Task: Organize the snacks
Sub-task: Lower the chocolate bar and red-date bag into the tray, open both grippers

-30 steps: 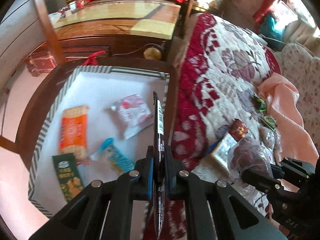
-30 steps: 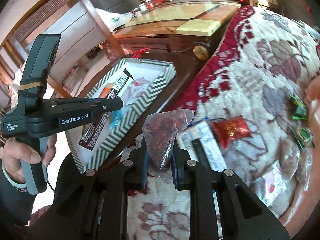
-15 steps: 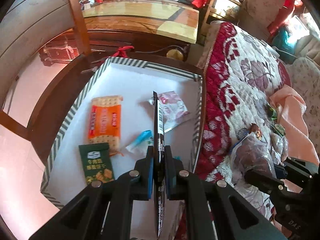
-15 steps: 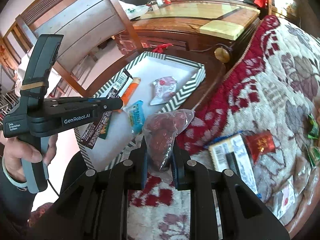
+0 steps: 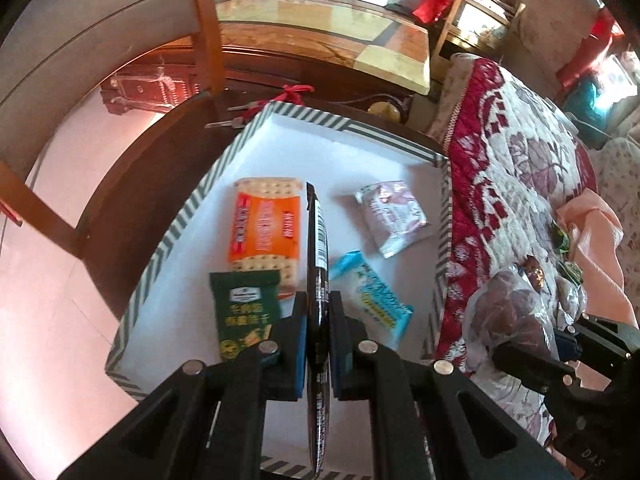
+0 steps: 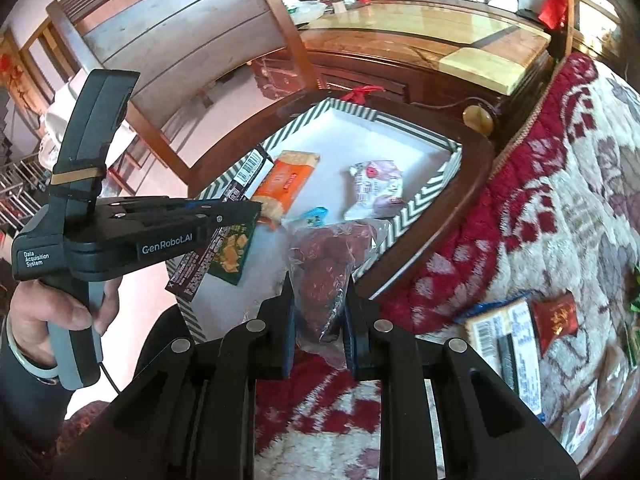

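pinching edge-on, left claw (image 5: 318,344) on a dark flat packet (image 5: 318,264), long axis pointing away over the tray (image 5: 180,224)

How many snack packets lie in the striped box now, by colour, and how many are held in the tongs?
Orange cracker pack: 1
Green packet: 1
Blue-and-white packet: 1
Pink-and-white packet: 1
Held dark flat packet, left tongs: 1
Held clear bag, right tongs: 1
Total: 6
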